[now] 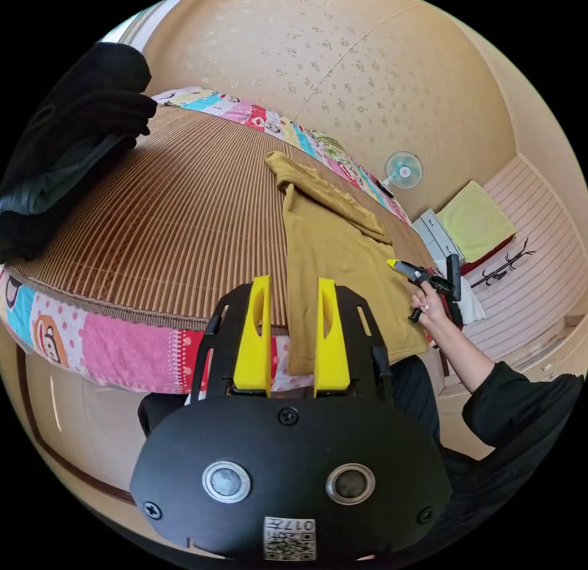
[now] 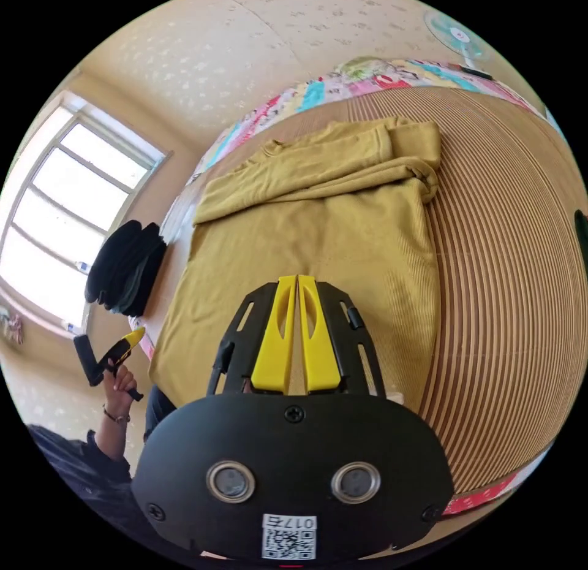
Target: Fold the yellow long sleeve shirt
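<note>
Here the mustard shirt (image 2: 318,227) lies flat, sleeves folded across; left gripper's (image 1: 294,288) jaws parted, right gripper's (image 2: 297,285) closed, both empty.

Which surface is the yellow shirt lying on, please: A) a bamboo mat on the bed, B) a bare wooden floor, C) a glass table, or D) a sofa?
A: the yellow shirt lies spread on the ribbed bamboo mat that covers the bed with its patchwork sheet.
</note>
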A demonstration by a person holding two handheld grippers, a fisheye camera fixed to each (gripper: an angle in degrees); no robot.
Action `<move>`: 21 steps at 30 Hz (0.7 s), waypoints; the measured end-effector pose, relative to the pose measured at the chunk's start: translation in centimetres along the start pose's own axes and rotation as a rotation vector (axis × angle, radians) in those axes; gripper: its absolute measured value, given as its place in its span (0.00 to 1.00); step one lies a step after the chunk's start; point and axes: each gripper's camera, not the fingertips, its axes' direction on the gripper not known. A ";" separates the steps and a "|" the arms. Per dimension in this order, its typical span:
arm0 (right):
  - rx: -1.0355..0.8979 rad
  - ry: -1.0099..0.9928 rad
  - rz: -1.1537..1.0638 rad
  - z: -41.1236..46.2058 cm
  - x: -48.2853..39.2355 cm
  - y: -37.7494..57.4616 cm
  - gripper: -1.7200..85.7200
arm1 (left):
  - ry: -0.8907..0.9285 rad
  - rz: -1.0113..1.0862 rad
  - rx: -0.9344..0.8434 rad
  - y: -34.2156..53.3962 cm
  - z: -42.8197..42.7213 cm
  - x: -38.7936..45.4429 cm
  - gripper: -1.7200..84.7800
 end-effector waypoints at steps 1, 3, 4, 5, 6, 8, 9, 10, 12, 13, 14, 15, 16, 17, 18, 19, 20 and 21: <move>0.039 -0.034 -0.069 -3.2 -1.4 0.9 0.03 | 0.025 0.005 -0.023 0.3 -1.0 -0.7 0.15; 0.082 -0.043 -0.098 -8.1 -2.4 2.8 0.04 | 0.093 0.027 -0.084 0.6 -1.7 -1.3 0.15; 0.115 -0.038 -0.088 -11.4 -2.5 4.5 0.04 | 0.114 0.042 -0.136 0.9 -1.7 -1.5 0.15; 0.130 -0.036 -0.078 -13.0 -2.4 5.4 0.05 | 0.100 0.048 -0.185 1.1 -1.5 -1.6 0.15; 0.156 -0.038 -0.052 -16.0 -1.8 7.1 0.05 | 0.084 0.048 -0.205 1.3 -1.4 -1.6 0.15; 0.178 -0.040 0.012 -19.8 -0.3 9.5 0.06 | 0.041 0.028 -0.241 1.6 -1.4 -2.1 0.15; 0.170 -0.046 0.071 -21.8 1.1 10.8 0.07 | 0.046 0.019 -0.239 1.6 -1.5 -2.3 0.15; 0.155 -0.059 0.130 -23.4 2.6 11.9 0.08 | 0.059 -0.009 -0.225 1.5 -2.1 -2.8 0.12; 0.154 -0.079 0.200 -25.4 4.6 13.5 0.10 | 0.132 -0.018 -0.228 1.2 -2.9 -3.6 0.09; 0.166 -0.089 0.242 -26.5 5.8 14.4 0.10 | 0.196 -0.052 -0.215 1.3 -3.6 -4.5 0.08; 0.168 -0.099 0.261 -27.0 6.4 14.8 0.11 | 0.255 -0.097 -0.187 1.4 -4.5 -5.5 0.08; 0.157 -0.135 0.292 -27.5 7.3 15.2 0.12 | 0.281 -0.114 -0.175 1.5 -5.0 -5.9 0.08; 0.140 -0.188 0.315 -27.8 8.1 15.3 0.13 | 0.321 -0.136 -0.164 1.6 -6.0 -6.6 0.07; 0.136 -0.216 0.319 -27.9 8.3 15.2 0.13 | 0.347 -0.155 -0.158 1.5 -7.0 -7.2 0.07; 0.135 -0.272 0.318 -28.0 8.4 15.0 0.13 | 0.357 -0.164 -0.155 1.5 -7.5 -7.4 0.07; 0.130 -0.321 0.320 -28.0 8.6 14.5 0.13 | 0.382 -0.177 -0.150 1.4 -8.4 -7.8 0.07; 0.119 -0.338 0.327 -27.8 8.7 14.2 0.13 | 0.405 -0.184 -0.145 1.2 -9.3 -8.1 0.07; 0.082 -0.358 0.361 -27.4 9.1 13.5 0.13 | 0.413 -0.186 -0.143 1.1 -9.8 -8.2 0.07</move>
